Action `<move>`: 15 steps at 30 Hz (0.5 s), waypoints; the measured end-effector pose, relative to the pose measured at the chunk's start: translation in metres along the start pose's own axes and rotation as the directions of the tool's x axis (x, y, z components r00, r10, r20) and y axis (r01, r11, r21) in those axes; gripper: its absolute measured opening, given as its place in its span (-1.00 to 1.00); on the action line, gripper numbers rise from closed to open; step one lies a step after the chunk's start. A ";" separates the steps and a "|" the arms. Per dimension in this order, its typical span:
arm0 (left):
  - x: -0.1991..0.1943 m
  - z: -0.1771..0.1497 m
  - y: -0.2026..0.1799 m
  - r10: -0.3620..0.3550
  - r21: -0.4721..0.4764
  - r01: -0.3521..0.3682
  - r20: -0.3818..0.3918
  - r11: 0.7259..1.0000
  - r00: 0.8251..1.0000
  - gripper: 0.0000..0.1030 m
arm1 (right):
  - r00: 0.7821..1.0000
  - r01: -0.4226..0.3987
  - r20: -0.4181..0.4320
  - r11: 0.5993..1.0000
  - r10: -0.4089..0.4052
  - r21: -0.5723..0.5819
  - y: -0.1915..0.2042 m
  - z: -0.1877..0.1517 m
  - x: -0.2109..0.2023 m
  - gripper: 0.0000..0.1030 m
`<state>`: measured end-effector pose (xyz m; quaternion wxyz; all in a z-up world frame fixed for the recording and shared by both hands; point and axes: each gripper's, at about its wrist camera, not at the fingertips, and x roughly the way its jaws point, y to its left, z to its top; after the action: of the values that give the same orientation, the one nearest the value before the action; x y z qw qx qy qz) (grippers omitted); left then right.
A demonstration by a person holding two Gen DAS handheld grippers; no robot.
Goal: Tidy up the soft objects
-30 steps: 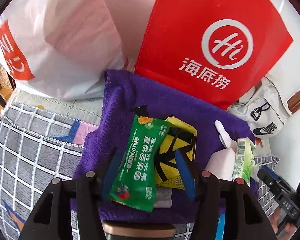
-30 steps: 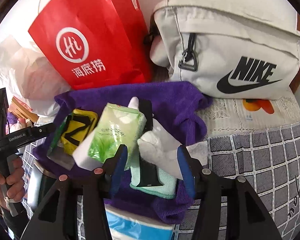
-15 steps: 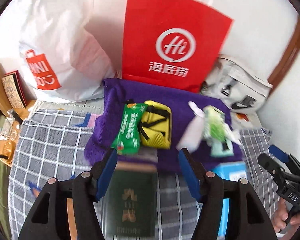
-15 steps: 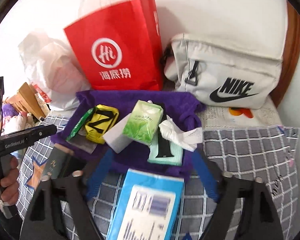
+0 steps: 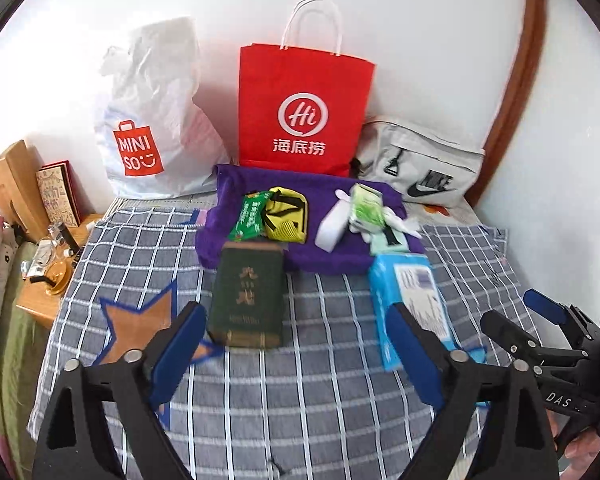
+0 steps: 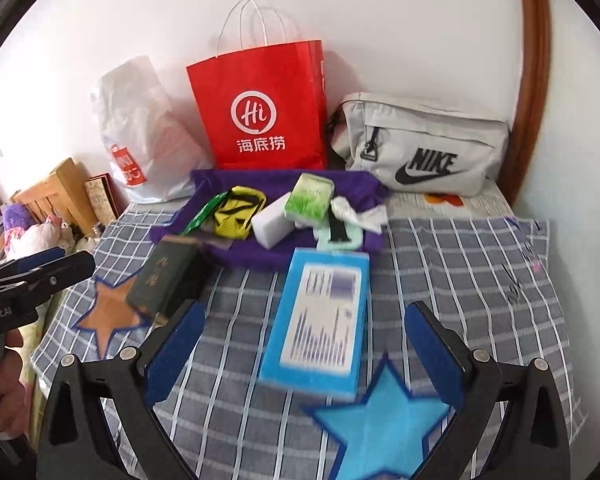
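Observation:
A purple towel (image 5: 332, 254) (image 6: 243, 258) lies on the checked bed cover, carrying a green snack packet (image 5: 249, 216), a yellow pouch (image 5: 285, 218) (image 6: 237, 212), a white sponge block (image 5: 332, 226) (image 6: 271, 218), a green tissue pack (image 5: 366, 208) (image 6: 310, 200) and a mint cloth (image 6: 338, 236). A dark green book (image 5: 247, 296) (image 6: 167, 280) and a blue box (image 5: 412, 300) (image 6: 320, 320) lie in front of the towel. My left gripper (image 5: 295, 344) is open and empty, short of the book. My right gripper (image 6: 304, 348) is open and empty over the blue box.
A red paper bag (image 5: 302, 108) (image 6: 259, 108), a white Miniso plastic bag (image 5: 147, 120) and a grey Nike bag (image 5: 420, 164) (image 6: 424, 146) stand against the wall. A wooden bedside shelf (image 5: 39, 264) with small items is at the left. The bed cover (image 5: 320, 400) stretches toward me.
Both grippers have pulled back and up from the towel, so the whole bed now shows. Both sets of jaws have opened wider. The items stay on the towel.

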<state>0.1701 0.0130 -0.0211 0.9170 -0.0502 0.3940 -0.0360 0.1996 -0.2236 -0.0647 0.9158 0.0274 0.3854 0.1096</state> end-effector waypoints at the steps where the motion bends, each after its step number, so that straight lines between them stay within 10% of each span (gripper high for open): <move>1: -0.006 -0.005 -0.003 0.000 0.004 0.000 0.002 1.000 1.000 0.81 | 1.000 0.005 0.005 1.000 -0.005 0.000 0.000 -0.009 -0.011 0.93; 15: -0.079 -0.073 -0.026 0.075 0.006 -0.076 0.033 0.997 0.997 0.89 | 0.996 0.052 0.078 0.999 -0.053 0.015 0.001 -0.072 -0.113 0.99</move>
<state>0.0623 -0.0095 -0.0111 0.9242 -0.0326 0.3805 -0.0020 0.0715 -0.2502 -0.0366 0.9325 0.0276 0.3506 0.0819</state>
